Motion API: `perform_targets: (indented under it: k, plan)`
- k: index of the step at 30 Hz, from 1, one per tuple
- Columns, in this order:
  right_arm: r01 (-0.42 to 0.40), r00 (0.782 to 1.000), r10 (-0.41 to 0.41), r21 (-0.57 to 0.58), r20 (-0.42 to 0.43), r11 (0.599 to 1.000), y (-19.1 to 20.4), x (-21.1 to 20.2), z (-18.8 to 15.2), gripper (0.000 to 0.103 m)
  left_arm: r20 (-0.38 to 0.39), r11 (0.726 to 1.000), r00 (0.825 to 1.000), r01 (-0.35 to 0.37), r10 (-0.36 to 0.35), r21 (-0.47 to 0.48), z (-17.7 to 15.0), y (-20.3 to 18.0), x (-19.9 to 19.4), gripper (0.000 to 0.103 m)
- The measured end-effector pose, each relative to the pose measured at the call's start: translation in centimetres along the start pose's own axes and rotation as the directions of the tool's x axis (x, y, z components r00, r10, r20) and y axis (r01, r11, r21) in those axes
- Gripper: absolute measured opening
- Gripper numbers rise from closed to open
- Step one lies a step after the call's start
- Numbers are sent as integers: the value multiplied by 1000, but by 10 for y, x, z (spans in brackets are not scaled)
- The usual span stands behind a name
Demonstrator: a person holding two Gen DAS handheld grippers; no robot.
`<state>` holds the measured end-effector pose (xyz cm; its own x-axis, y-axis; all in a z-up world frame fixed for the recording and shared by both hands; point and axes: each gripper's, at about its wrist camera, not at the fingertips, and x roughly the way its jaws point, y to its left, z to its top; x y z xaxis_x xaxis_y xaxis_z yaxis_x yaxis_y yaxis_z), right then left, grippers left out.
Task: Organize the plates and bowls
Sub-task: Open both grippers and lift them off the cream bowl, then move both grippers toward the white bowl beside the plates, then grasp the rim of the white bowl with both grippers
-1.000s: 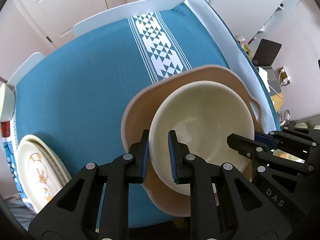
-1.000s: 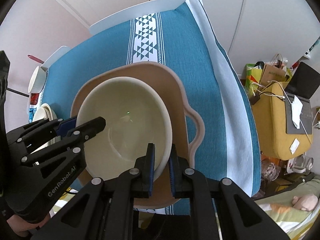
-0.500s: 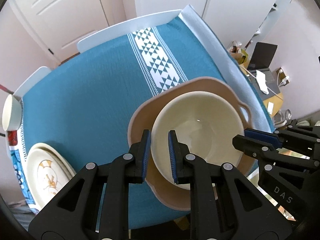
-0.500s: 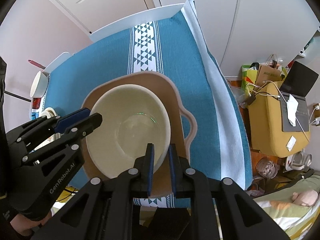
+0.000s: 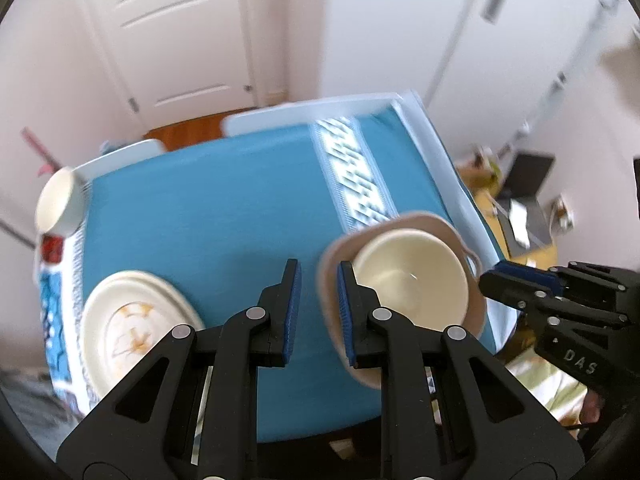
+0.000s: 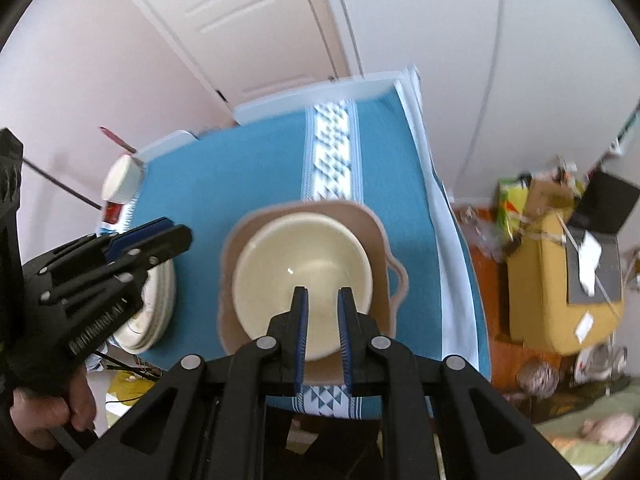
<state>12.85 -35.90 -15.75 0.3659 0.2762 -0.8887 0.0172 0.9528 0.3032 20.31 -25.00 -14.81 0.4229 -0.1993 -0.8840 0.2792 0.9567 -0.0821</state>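
We look down on the table [image 5: 208, 240], draped in a teal cloth [image 6: 248, 168] with a white patterned band [image 6: 332, 160] running along it; both views are blurred. Near the right edge of that cloth sits the tan handled dish [image 6: 376, 236], squarish with a loop handle on its right side, and nested inside it is the cream bowl [image 6: 296, 256], upright and resting within the dish's rim. Toward the left end of the table we see a stack of cream plates [image 5: 128, 320], the top one carrying an orange motif, lying flat and well apart from the dish. At the far left corner a small white cup [image 5: 58, 204] stands by the table's edge.

Our left gripper [image 5: 318, 300] hangs above the table with its blue-padded jaws spread and nothing between them; its right finger overlaps the left rim of the tan dish in the left wrist view, though we cannot tell whether it touches. Our right gripper [image 6: 322, 324] is likewise spread, its two fingers framing the near rim of the cream bowl without closing on it; whether the pads touch the bowl we cannot tell.
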Motion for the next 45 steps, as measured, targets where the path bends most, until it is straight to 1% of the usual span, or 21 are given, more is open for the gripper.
perform_targets:
  k: [1, 2, 4, 7, 9, 11, 12, 13, 15, 16, 17, 20, 23, 26, 28, 32, 35, 37, 39, 42, 45]
  plan:
    - [-16, 1000, 16, -19, 18, 1000, 4, -3, 4, 33, 13, 999, 1000, -6, 7, -38, 0, 11, -7, 17]
    - [-31, 999, 32, -33, 34, 999, 8, -5, 7, 59, 23, 998, 1000, -7, 9, -67, 0, 20, -12, 17]
    - [-71, 994, 77, -78, 73, 994, 20, -11, 15, 84, 48, 991, 999, -2, 9, -133, -2, 40, -24, 17]
    - [-101, 987, 119, -158, 108, 982, 41, -13, 27, 85, 75, 978, 997, -1, 17, -208, -8, 63, -39, 20]
    - [-124, 982, 150, -206, 115, 971, 55, -12, 36, 85, 90, 966, 995, -11, 36, -258, -13, 79, -49, 35]
    - [-155, 977, 185, -235, 110, 960, 67, -9, 42, 85, 122, 951, 991, -11, 52, -309, -19, 94, -60, 89]
    - [-172, 973, 204, -248, 108, 953, 73, -8, 44, 85, 145, 942, 987, -12, 64, -336, -22, 102, -67, 94]
    - [-185, 970, 219, -262, 105, 947, 79, -7, 46, 85, 159, 933, 984, -20, 82, -360, -25, 109, -73, 97]
    - [-199, 966, 239, -300, 102, 933, 94, -4, 52, 87, 157, 916, 981, -44, 115, -398, -28, 124, -80, 97]
    - [-202, 964, 246, -325, 102, 924, 102, -2, 56, 97, 159, 907, 979, -52, 130, -419, -31, 130, -83, 97]
    - [-205, 961, 255, -346, 104, 916, 109, 0, 58, 102, 158, 897, 977, -63, 145, -438, -33, 138, -84, 97]
    - [-219, 949, 293, -421, 118, 880, 135, 3, 73, 102, 148, 865, 969, -103, 199, -491, -38, 166, -89, 97]
    - [-226, 921, 346, -480, 179, 848, 167, 4, 91, 102, 130, 831, 959, -146, 253, -537, -37, 200, -91, 97]
    - [-224, 913, 365, -522, 184, 823, 199, 14, 111, 102, 132, 798, 952, -152, 278, -583, -32, 239, -91, 97]
    - [-235, 920, 365, -542, 145, 807, 226, 30, 130, 102, 128, 776, 951, -146, 280, -614, -27, 269, -86, 97]
    - [-272, 931, 359, -533, 65, 801, 267, 72, 160, 103, 125, 752, 947, -150, 296, -641, -15, 316, -68, 97]
    - [-225, 949, 308, -533, 72, 816, 293, 108, 179, 103, 114, 742, 940, -174, 320, -648, -6, 349, -42, 97]
    - [-219, 954, 294, -543, 54, 811, 310, 138, 189, 103, 103, 728, 944, -169, 313, -664, -4, 372, -21, 97]
    - [-243, 956, 292, -530, 9, 812, 322, 170, 196, 103, 102, 715, 950, -148, 294, -684, -4, 390, 0, 97]
    - [-304, 948, 311, -490, -69, 817, 334, 217, 200, 102, 105, 695, 959, -113, 264, -710, -6, 415, 33, 96]
    - [-346, 937, 329, -447, -119, 825, 340, 253, 198, 98, 93, 676, 971, -84, 221, -732, -9, 433, 64, 86]
